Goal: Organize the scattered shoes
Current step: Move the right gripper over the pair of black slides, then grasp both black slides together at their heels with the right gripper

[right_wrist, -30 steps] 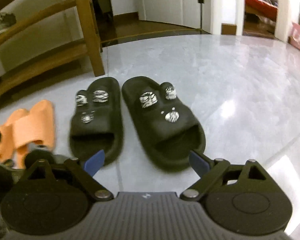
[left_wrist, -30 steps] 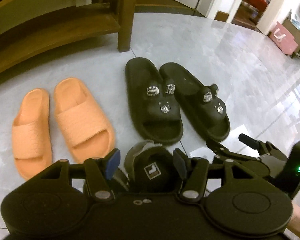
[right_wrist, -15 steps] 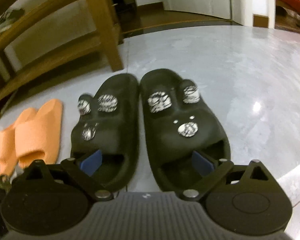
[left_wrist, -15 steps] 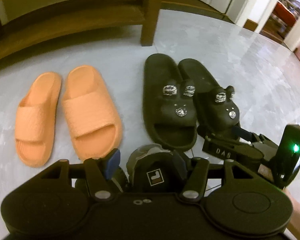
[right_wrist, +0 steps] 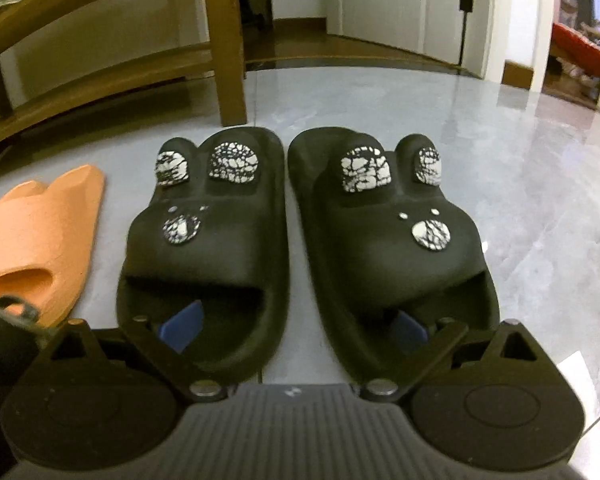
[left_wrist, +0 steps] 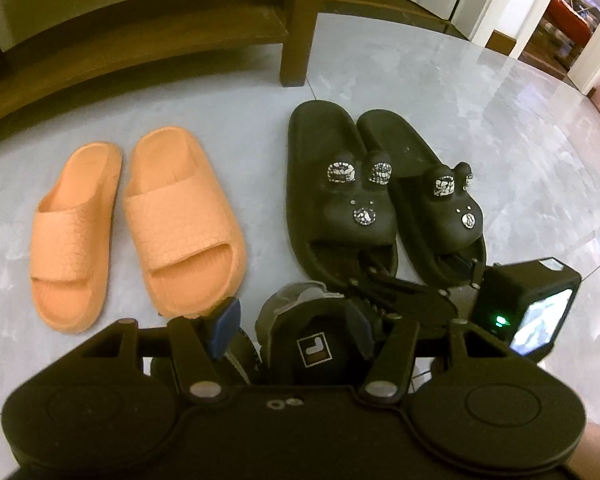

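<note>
The right hand-held gripper point(right_wrist: 296, 330) has pushed forward over the last second until its wide-apart fingers reach into the toe openings of the black slippers point(right_wrist: 300, 248), one blue pad point(right_wrist: 182, 326) inside the slipper nearer the orange pair and the other inside its mate, so the two inner walls lie between the jaws; nothing is squeezed yet, and I judge the next step to be a pinch that takes both slippers as a pair. The black slippers sit side by side and touching on the grey floor point(left_wrist: 500, 120), toes toward the camera, just in front of the wooden shelf leg point(left_wrist: 300, 20). The orange slippers point(left_wrist: 140, 232) already lie as a neat pair beside the black ones, on the side away from the doorway. The left hand-held gripper point(left_wrist: 292, 320) holds a dark shoe with a square logo point(left_wrist: 314, 350) clamped between its fingers, low at the near end of the black pair. The left wrist view shows the whole orange pair, the held shoe and the right tool from above; the right wrist view alone shows how deep the pads sit inside the toe openings, and only one orange slipper at its edge
</note>
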Action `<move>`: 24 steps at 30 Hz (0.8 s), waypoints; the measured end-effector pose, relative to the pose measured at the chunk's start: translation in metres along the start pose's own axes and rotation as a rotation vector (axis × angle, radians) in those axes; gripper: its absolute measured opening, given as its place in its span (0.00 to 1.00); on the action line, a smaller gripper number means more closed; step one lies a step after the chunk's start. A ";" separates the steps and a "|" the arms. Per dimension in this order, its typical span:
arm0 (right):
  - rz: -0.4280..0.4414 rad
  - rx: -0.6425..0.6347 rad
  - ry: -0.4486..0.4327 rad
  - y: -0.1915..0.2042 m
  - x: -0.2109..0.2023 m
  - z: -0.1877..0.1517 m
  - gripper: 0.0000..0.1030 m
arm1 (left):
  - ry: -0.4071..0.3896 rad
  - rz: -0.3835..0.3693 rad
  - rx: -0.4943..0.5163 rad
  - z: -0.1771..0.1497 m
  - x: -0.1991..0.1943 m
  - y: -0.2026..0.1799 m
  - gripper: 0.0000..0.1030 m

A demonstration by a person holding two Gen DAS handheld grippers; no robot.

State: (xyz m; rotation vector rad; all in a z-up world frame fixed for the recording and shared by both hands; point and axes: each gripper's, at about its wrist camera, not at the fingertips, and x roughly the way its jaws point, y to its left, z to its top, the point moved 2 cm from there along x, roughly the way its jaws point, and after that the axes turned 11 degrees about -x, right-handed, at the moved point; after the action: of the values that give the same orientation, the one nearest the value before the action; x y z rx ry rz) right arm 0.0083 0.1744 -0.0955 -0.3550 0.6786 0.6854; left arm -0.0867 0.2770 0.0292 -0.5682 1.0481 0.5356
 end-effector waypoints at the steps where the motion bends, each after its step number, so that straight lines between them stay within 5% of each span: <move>1: -0.009 -0.001 0.000 0.001 0.002 0.000 0.96 | 0.006 -0.002 -0.004 0.000 0.002 0.001 0.56; 12: -0.058 -0.001 -0.110 0.002 0.011 -0.001 0.98 | 0.063 0.000 -0.044 -0.005 0.019 0.012 0.56; 19: -0.080 0.009 -0.168 -0.001 0.012 0.001 0.58 | 0.070 -0.005 -0.047 -0.006 0.023 0.014 0.57; 24: -0.074 0.009 -0.186 -0.003 0.014 0.000 0.56 | 0.076 -0.010 -0.041 -0.007 0.026 0.013 0.57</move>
State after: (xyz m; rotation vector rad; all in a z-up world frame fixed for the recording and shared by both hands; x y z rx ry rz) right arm 0.0189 0.1786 -0.1044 -0.3023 0.4899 0.6358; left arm -0.0894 0.2859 0.0011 -0.6341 1.1082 0.5316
